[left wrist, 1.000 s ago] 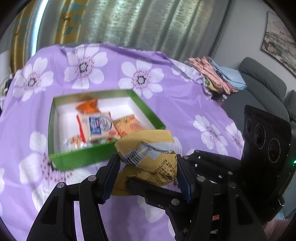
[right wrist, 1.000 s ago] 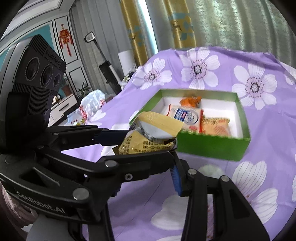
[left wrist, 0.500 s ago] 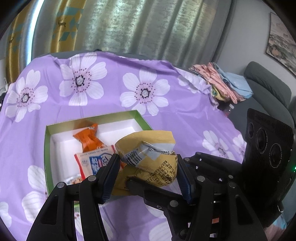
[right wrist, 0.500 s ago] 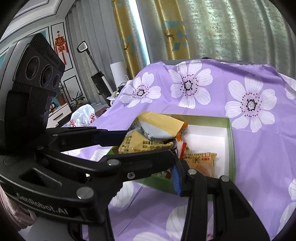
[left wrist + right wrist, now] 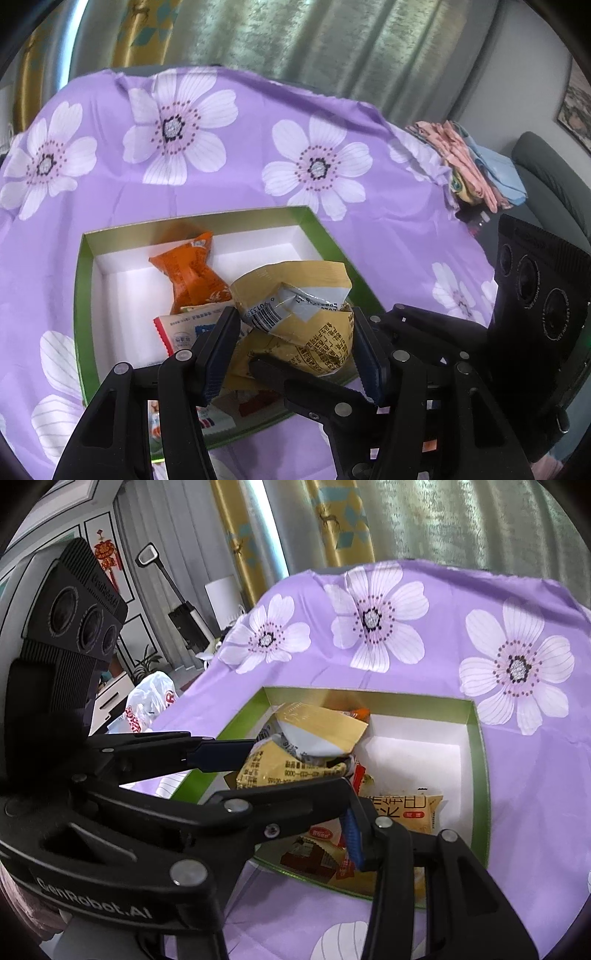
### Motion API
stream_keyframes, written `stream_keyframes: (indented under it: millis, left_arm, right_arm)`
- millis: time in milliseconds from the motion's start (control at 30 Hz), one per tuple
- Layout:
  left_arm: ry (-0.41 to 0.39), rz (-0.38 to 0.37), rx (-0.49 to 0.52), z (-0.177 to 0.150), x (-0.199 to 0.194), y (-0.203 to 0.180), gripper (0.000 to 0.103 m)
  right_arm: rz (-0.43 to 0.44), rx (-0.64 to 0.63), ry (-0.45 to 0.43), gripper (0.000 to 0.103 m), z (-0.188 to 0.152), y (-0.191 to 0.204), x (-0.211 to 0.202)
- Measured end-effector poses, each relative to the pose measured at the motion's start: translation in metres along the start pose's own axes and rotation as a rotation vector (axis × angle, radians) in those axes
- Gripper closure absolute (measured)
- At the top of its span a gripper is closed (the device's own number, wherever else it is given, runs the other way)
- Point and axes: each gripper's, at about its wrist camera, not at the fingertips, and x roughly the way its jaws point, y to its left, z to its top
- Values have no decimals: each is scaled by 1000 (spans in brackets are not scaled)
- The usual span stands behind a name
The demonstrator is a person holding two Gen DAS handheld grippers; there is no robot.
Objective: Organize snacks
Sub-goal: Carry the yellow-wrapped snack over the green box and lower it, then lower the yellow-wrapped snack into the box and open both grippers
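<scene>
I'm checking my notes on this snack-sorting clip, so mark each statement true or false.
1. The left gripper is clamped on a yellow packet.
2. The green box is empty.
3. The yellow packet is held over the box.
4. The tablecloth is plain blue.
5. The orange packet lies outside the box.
1. True: the left gripper pinches the yellow packet between its fingers.
2. False: the green box already holds several snacks, including an orange packet.
3. True: in both views the packet hangs over the box's opening.
4. False: the tablecloth is purple with large white flowers.
5. False: the orange packet lies inside the box, toward its far wall.
</scene>
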Motion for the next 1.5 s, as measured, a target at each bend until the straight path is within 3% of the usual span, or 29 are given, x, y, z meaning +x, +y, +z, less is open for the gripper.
stream_keyframes:
  millis: [767,1500]
  left_arm:
    - [80,15,-47,2,26,21,44]
    - [118,31,-61,1,34,23,44]
  right_arm:
    - [-9,29,136,58,5,-7,31]
    - [-25,50,184,57,4,-9,40]
